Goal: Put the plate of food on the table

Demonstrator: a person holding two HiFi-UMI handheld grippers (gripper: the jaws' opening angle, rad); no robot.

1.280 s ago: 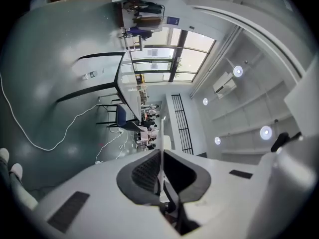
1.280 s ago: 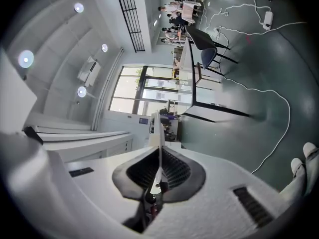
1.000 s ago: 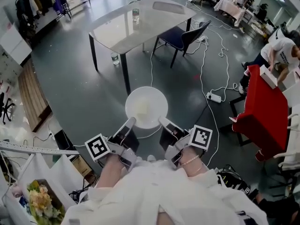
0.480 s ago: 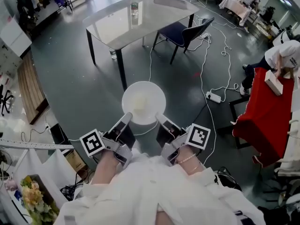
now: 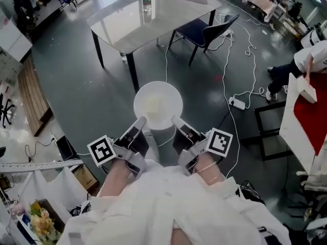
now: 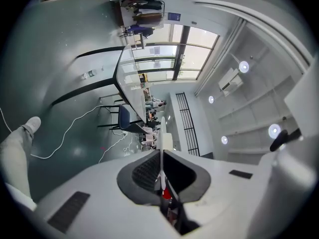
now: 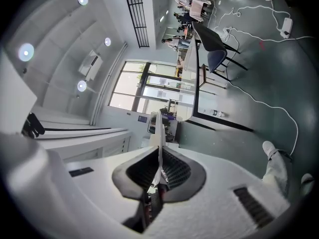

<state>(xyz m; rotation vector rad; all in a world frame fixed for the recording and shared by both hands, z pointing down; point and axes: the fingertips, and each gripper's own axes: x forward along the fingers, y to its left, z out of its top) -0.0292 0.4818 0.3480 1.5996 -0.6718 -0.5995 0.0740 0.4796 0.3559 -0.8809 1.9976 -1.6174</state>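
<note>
Item: white plate (image 5: 158, 105), round, with a pale heap of food (image 5: 153, 106) near its centre. It is carried in the air over the grey floor (image 5: 76, 101) and is not yet at the glass-topped table (image 5: 122, 27), which lies toward 12 o'clock, well apart. Hold: left gripper (image 5: 140, 121) narrowed onto the rim at about 7 o'clock, right gripper (image 5: 176, 120) narrowed onto the rim at about 5 o'clock. Both gripper views show the thin rim edge-on between the pads. Hazards, as judged: both grips sit on the near side only, so the far edge at 12 o'clock is unsupported and may droop, letting the food slide. The thin, smooth rim may slip if one gripper lifts or twists more than the other. White cables (image 5: 225, 60) trail over the floor from 1 to 3 o'clock and could catch a foot. A water bottle (image 5: 147, 5) stands on the table, so the landing spot must avoid it. Change from a second ago: the table and chair (image 5: 204, 30) appear nearer. The red-covered stand at 3 o'clock has slid toward the frame edge. The plate and both grips are as they were.
</note>
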